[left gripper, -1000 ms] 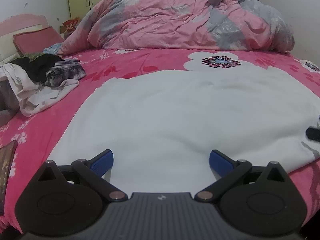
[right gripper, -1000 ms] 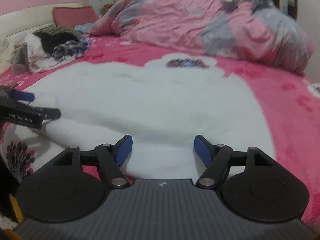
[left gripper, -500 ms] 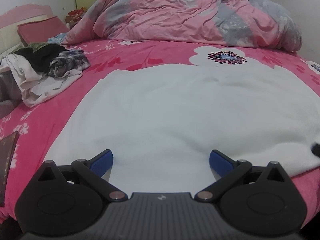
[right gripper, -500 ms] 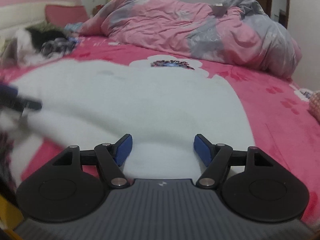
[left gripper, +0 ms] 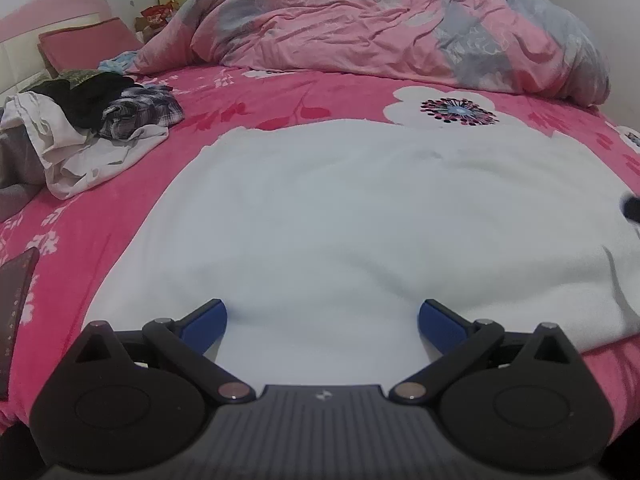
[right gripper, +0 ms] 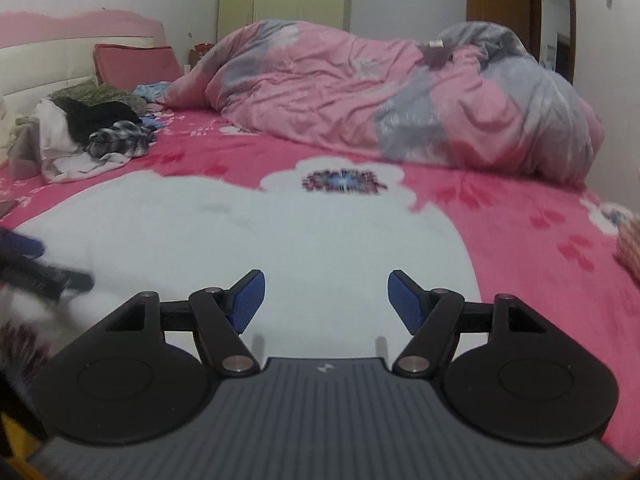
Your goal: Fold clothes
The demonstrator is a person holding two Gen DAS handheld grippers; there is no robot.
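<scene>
A large white fleece garment (left gripper: 360, 216) lies spread flat on the pink flowered bed; it also shows in the right wrist view (right gripper: 256, 248). My left gripper (left gripper: 322, 318) is open and empty, low over the garment's near edge. My right gripper (right gripper: 324, 298) is open and empty, above the garment's near right part. The left gripper's fingers (right gripper: 36, 268) show blurred at the left edge of the right wrist view. A dark tip of the right gripper (left gripper: 631, 208) shows at the right edge of the left wrist view.
A heap of mixed clothes (left gripper: 88, 120) lies at the left of the bed. A bunched pink and grey duvet (left gripper: 380, 28) fills the far end. A pink pillow (right gripper: 134, 66) leans on the headboard. A dark flat object (left gripper: 14, 312) lies at the near left edge.
Both grippers have moved forward and slightly up over the white garment, so the far wall and headboard show more. Both stayed open.
</scene>
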